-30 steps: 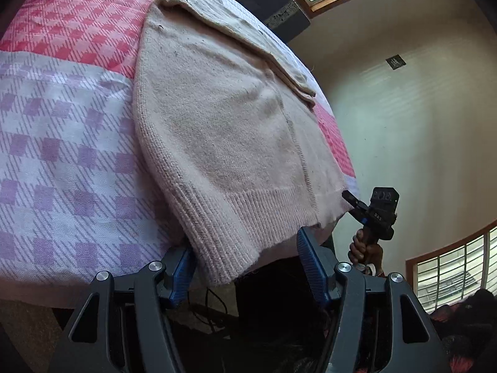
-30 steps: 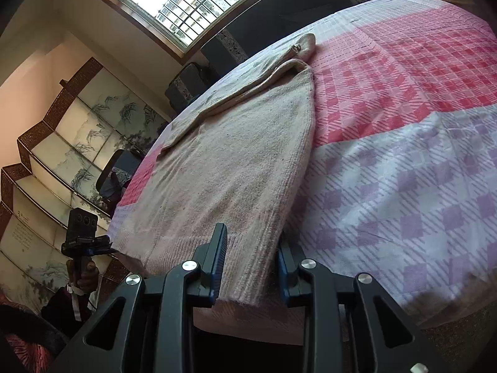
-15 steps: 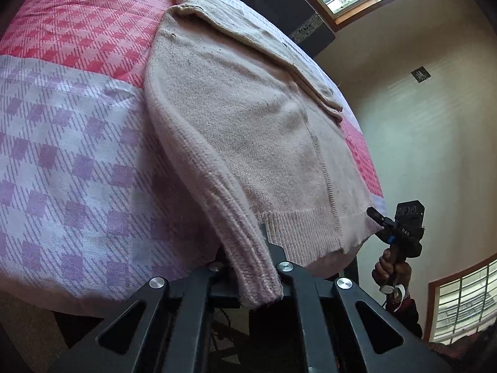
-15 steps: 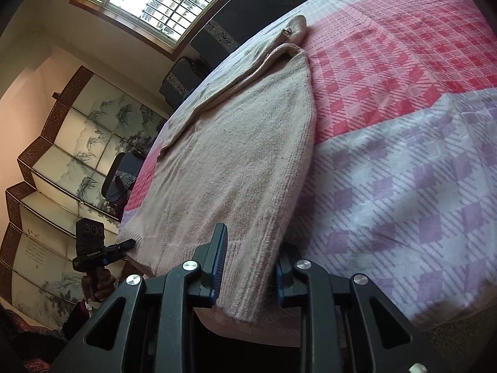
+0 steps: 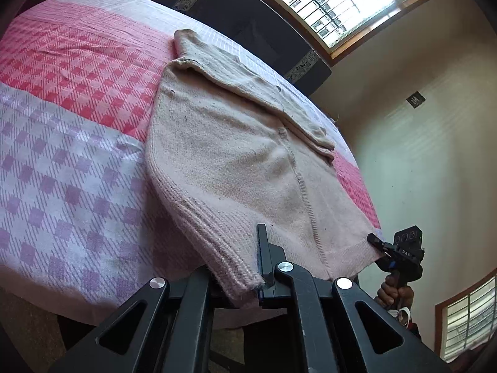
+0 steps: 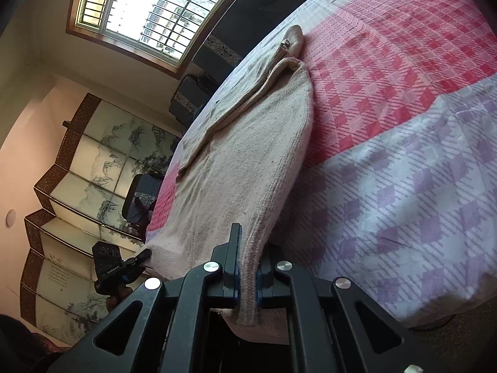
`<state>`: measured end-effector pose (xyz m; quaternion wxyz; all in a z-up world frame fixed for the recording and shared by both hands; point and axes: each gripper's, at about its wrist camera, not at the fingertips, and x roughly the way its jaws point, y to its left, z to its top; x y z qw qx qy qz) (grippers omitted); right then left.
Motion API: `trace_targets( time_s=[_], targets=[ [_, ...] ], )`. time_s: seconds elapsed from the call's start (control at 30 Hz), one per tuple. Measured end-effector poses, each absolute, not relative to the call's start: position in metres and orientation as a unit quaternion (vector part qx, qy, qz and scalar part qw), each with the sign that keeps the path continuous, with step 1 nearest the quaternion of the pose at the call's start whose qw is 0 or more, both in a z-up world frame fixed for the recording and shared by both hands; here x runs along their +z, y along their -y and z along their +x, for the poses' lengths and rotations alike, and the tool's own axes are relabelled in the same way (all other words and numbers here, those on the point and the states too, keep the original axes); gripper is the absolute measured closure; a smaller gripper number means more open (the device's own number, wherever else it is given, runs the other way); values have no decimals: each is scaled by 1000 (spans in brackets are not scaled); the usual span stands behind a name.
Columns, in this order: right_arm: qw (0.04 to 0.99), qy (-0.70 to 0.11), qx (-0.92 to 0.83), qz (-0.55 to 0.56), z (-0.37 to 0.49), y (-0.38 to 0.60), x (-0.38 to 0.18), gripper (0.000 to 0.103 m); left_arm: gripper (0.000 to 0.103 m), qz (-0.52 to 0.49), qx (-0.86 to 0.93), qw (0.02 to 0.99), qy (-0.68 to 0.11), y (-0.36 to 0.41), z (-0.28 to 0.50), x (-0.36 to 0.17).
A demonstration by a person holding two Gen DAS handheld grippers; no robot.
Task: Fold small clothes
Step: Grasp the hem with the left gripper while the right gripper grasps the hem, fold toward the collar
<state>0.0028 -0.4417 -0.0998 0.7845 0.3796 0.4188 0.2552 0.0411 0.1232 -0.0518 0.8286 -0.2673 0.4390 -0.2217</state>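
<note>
Since a second ago both pairs of jaws have closed from open on the ribbed hem, and the left-hand corner has lifted slightly off the bed edge. Item: knitted sweater, pale beige-pink, lying flat on the bed, hem toward the near edge, one sleeve folded across the far end. Item: left gripper, clamped on one hem corner; only one blue-lined finger shows, the other hidden under the knit. Item: right gripper, pinched tight on the opposite hem corner, a fold of ribbing hanging down between its pads; in the left view it appears small beyond the hem, held by a hand cut off at the wrist. Item: bedspread, checked, red band beyond a lilac band; far edge out of frame. Item: folding screen with painted panels, partly cut off at left. Item: barred window, glare washing out detail. Dark furniture behind the bed, too dim to identify.
</note>
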Motion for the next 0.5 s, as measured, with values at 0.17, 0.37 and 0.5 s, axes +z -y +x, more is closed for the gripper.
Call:
trace_targets(
  time_s=[0.17,0.37,0.5],
  targets=[
    [798,-404,259,364,10,438,-76,97,98,-229,-211,854,-418,-115,44,-30],
    [816,-388,266,337,21,429,-45,97,98,-185,-184,881,-395,-103,55,-11],
    [825,-377,267,326,28,425,-29,97,98,-135,-140,909,-368,-96,61,3]
  ],
)
